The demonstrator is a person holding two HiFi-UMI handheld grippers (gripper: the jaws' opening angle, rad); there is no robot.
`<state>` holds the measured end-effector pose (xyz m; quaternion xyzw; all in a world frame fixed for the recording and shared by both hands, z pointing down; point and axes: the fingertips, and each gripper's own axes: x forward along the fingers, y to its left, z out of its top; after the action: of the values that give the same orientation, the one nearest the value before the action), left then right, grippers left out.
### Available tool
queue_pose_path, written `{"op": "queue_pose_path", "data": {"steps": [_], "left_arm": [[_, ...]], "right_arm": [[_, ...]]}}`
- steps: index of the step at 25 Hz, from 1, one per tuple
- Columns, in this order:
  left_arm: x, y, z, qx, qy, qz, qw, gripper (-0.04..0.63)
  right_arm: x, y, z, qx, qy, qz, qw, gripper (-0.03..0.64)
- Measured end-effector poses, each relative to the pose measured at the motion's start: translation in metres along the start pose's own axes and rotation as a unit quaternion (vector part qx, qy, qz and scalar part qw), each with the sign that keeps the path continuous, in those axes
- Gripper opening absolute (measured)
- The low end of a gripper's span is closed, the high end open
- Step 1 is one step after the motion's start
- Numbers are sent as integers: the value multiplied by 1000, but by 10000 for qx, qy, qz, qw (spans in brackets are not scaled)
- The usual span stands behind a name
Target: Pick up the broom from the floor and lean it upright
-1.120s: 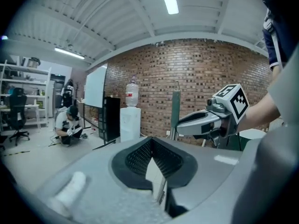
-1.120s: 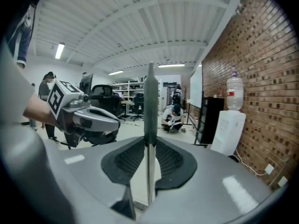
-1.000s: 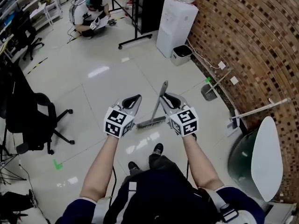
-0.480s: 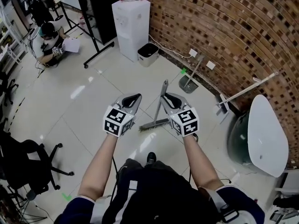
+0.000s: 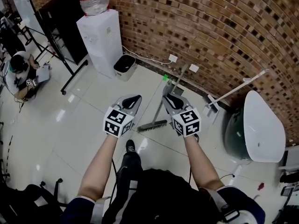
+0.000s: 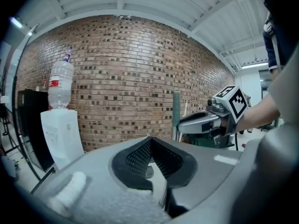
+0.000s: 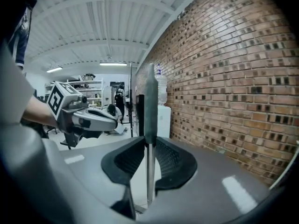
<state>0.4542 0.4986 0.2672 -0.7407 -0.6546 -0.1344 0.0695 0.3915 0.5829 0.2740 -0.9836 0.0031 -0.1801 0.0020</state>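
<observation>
The broom hangs off the floor with its grey bristle head [image 5: 152, 125] low and its handle slanting up into my right gripper [image 5: 167, 98], which is shut on it. In the right gripper view the handle [image 7: 150, 101] stands upright between the black pads, gripper [image 7: 149, 141] clamped at its metal part. My left gripper [image 5: 134, 98] floats beside it to the left, apart from the broom. Its jaws [image 6: 149, 141] meet at the tips with nothing between them. The left gripper view also shows the broom handle [image 6: 175, 111] held in the right gripper [image 6: 205, 122].
A brick wall [image 5: 210, 27] runs ahead. Along it stand a water dispenser [image 5: 100, 36], a small bin [image 5: 124, 64], a dustpan handle [image 5: 181, 76], a leaning white pole tool [image 5: 236, 88] and a white chair [image 5: 261, 125]. A person sits on the floor [image 5: 21, 73] at left.
The view has swung toward the brick wall, which now lies straight ahead and closer. Both grippers keep their spacing, and the broom still hangs from the right one.
</observation>
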Motion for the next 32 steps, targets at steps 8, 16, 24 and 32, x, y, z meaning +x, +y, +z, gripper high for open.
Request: {"op": "queue_pose_path", "data": {"steps": [8,16,24,32], "left_arm": [[81,92,31,59,134,-671,9976,0],[170,157,38,111,402,-844,9956,0],[237,212,47,61,553,-683,9961,0],[289,276,33,-39,708,-1173,9906,0]], "right_arm": [[87,-86,31,255,105,-881,9957,81],[170,-156,40,609,23,-1153,9915,81],[243,-212,40,844,111,-1069,9906,81],[299,-238,19,1186,482,-1522,9800,80]]}}
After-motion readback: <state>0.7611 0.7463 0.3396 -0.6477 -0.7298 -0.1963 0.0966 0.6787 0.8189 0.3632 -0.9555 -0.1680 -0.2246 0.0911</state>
